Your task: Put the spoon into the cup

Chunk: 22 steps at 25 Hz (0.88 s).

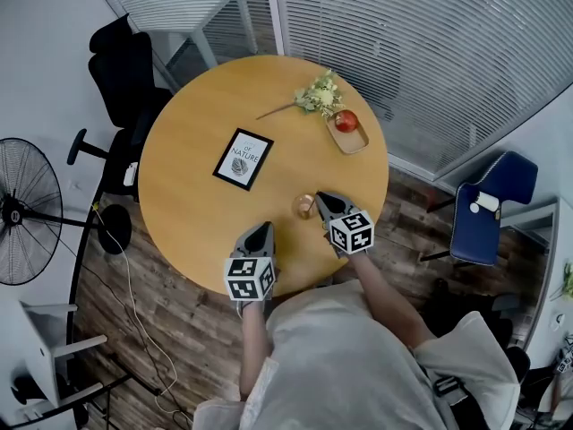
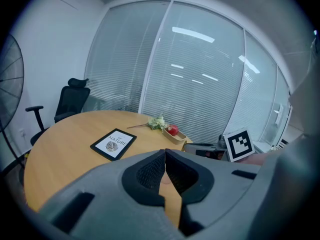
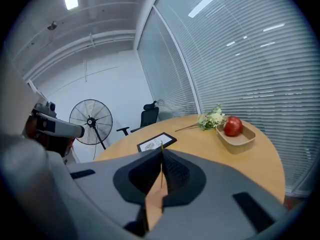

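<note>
- My right gripper is pressed together on the spoon. A thin sliver stands upright in the seam between the jaws. I judge it is held that way so one end can go straight down into the cup.
- In the head view this gripper sits right of centre in the lower half. Its tip is just beside the cup, which stands near the table's lower edge. That reads to me as lined up for the drop.
- My left gripper is also pressed together, with nothing held that I can see. It hangs at the table's lower edge, to the lower left of the cup, probably just kept out of the way.
- The spoon shows only as a slim, yellowish line seen edge-on. Its bowl is hidden, so I cannot tell which end points down.
- The cup looks small, round and brownish.
- A card and a tray lie higher up, well apart from the cup.
</note>
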Tool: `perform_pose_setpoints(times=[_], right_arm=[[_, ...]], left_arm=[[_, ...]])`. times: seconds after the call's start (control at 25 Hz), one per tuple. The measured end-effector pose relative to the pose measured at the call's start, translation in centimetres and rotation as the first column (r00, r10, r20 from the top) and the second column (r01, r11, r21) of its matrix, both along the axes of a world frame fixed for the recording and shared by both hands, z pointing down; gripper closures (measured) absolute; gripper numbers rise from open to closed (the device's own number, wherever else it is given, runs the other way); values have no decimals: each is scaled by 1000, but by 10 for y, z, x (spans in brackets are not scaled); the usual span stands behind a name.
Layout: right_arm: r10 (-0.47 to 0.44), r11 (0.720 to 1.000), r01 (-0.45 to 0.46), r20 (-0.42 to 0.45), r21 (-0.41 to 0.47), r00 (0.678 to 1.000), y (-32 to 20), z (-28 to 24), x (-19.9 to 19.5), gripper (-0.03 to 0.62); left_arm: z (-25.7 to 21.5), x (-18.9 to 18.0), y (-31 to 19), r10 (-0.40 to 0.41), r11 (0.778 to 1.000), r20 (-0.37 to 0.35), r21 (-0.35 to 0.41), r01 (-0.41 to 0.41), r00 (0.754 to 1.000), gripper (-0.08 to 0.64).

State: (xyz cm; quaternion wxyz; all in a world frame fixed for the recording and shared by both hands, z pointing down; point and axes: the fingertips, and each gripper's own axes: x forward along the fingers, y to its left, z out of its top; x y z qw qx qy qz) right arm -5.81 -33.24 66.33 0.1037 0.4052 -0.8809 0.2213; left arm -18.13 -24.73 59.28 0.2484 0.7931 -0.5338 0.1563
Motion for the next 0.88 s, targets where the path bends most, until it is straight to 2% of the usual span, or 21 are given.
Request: perform_pose_setpoints(times=[0.32, 0.88], right_arm=[[20, 1000, -21, -4, -14, 1000, -3, 4, 7, 589], [-6, 1000, 5, -22, -21, 1000, -11, 8, 4, 588]], left_arm=[[-2, -3, 0, -8, 1000, -1, 5, 8, 1000, 551], [-4, 0, -7, -14, 1000, 11, 7, 14, 1000, 551]])
